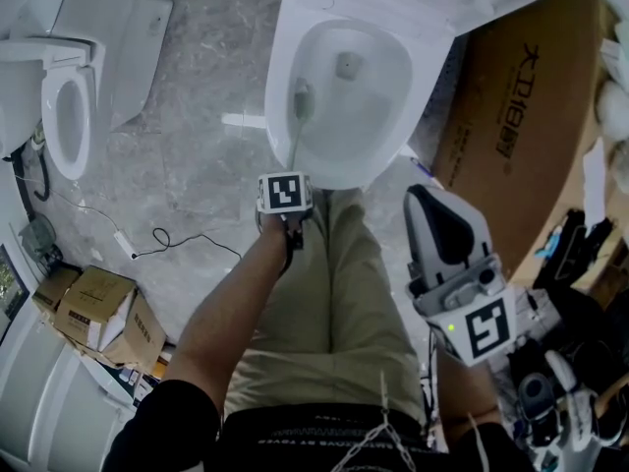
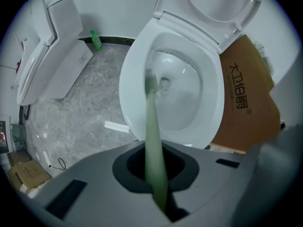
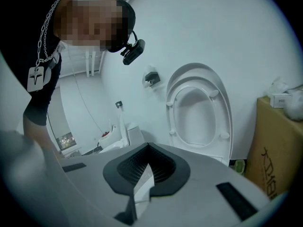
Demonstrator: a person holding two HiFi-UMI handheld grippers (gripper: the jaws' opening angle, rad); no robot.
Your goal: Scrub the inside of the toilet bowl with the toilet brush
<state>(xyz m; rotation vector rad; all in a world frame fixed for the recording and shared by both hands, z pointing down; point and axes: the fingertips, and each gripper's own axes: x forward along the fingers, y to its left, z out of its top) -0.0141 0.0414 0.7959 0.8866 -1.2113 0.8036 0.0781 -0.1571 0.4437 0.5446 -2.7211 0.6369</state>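
Over the open toilet bowl [image 1: 278, 67], head view: left gripper [image 1: 286, 205] sits at the near rim and the toilet brush [image 1: 300, 116] runs from it away into the bowl, head on the left inner wall. Right gripper [image 1: 439, 226] hangs to the right, well apart from the bowl, beside the cardboard box [image 1: 531, 136]; not involved. Second toilet [image 1: 69, 106] at far left, cable [image 1: 157, 239] on the floor near left. Left gripper view: jaws are clamped on the pale green handle [image 2: 154, 141], which passes through the pad notch. Bristle head [image 2: 151, 82] touches the bowl wall just left of the drain hole [image 2: 164, 83]. Seat and lid [image 2: 218, 8] are up. Right gripper view: jaws are together with nothing between them, aimed at the raised seat. Handling, my read: brush is light, the handle slim smooth plastic, fairly stiff but long enough to flex a bit under push; bristles soft. Grip is at the handle's near end, so it's a long lever, and side load at the head will try to twist or slide the handle in the pads. Firm clamp, moderate pressure. Glazed ceramic is hard and slick, so the head should skate rather than catch.
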